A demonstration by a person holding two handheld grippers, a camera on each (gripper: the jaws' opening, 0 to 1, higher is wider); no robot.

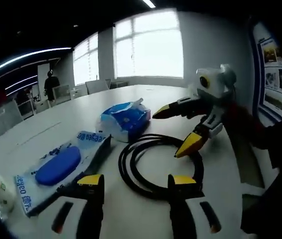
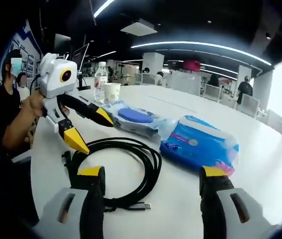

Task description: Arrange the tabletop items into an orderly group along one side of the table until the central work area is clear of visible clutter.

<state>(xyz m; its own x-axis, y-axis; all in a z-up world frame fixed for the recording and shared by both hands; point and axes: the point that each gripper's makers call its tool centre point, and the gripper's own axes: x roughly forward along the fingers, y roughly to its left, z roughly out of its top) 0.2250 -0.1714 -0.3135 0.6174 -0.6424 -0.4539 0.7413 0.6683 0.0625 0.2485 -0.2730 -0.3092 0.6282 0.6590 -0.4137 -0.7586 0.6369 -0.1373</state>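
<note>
Items: the clutter lay mid-bench on the white bench [image 1: 145, 99] — a coiled black cable [image 1: 158, 167], a blue soft tissue pack [image 1: 126, 119] and a flat blue wet-wipe pack [image 1: 61, 169].
Bench: largest thing in view, pale and round-edged; its far stretch looked bare enough to take a tidy row, so one edge should be chosen and kept to.
Wet-wipe pack: lay flat, near the tissue pack; best slid rather than lifted.
Tissue pack: stood beside the cable's far side [image 2: 198, 144]; soft, so a light squeeze would do.
Cable: loops loose, plug end [image 2: 138, 205] trailing; gripping across several strands at once should stop it uncoiling.
Cup and bottle: a paper cup [image 2: 112, 92] and clear bottle [image 2: 100, 79] stood at the far edge, a likely anchor for the group.
Left tongs [image 1: 136, 184]: spread apart, empty, poised before the cable.
Right tongs [image 2: 153, 177]: spread apart, empty, just over the coil.
</note>
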